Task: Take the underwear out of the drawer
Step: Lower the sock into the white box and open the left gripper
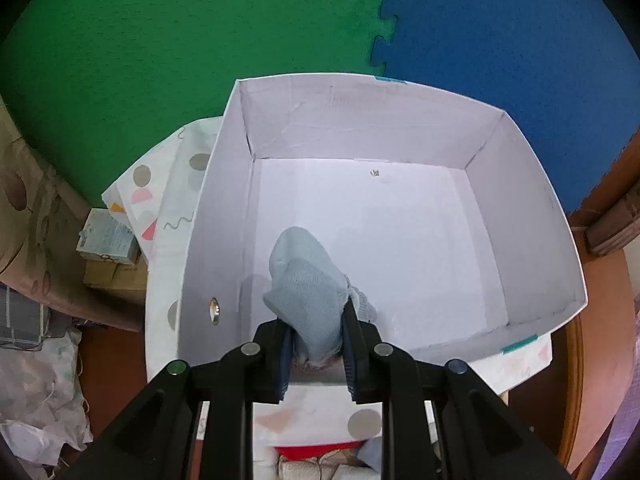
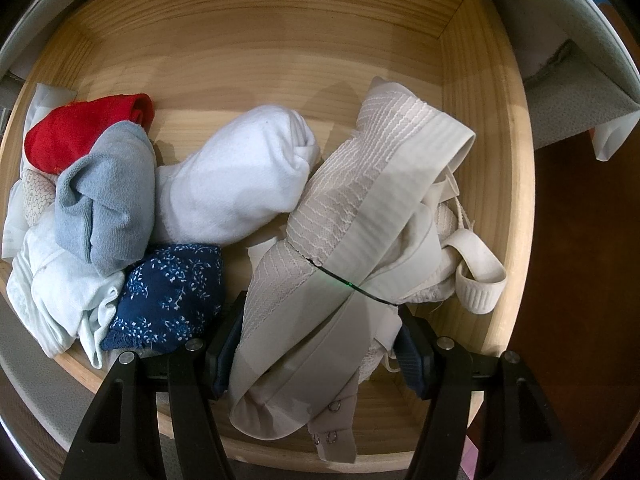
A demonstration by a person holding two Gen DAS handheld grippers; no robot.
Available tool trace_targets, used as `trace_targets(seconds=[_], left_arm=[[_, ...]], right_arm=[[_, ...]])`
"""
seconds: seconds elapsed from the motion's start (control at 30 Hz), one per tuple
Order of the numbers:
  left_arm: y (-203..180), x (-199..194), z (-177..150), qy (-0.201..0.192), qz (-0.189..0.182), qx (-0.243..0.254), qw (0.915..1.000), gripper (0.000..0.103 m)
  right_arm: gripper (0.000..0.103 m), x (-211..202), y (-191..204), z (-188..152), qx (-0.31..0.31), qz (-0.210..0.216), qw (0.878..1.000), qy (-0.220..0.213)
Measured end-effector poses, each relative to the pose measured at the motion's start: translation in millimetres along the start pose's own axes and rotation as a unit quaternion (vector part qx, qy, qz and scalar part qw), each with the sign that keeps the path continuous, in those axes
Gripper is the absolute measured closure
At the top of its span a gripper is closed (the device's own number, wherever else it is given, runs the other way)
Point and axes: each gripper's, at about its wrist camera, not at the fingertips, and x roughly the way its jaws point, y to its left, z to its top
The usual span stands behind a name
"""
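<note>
In the left wrist view my left gripper (image 1: 318,320) is shut on a pale blue-grey knit piece of underwear (image 1: 304,272). It hangs just inside the near edge of an open white box (image 1: 520,184), whose floor is bare. In the right wrist view my right gripper (image 2: 316,344) points down into the wooden drawer (image 2: 260,60). Its pads press both sides of a bunched beige bra (image 2: 360,200). Left of the bra in the drawer lie a white roll (image 2: 236,184), a grey-blue piece (image 2: 108,200), a red piece (image 2: 80,128) and a navy floral piece (image 2: 172,288).
The white box stands on a patterned sheet (image 1: 160,200) beside small cardboard boxes (image 1: 108,240). Green (image 1: 160,40) and blue (image 1: 500,40) foam mats lie beyond it. A grey padded edge (image 2: 580,92) borders the drawer's right side.
</note>
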Motion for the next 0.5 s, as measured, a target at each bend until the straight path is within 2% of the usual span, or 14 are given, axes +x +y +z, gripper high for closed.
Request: trace_targets(seconds=[0.5], left_arm=[[5, -14, -26, 0.013, 0.014, -0.005, 0.9998, 0.082]], right_arm=[[0.041, 0, 0, 0, 0.0, 0.0, 1.0, 0.0]])
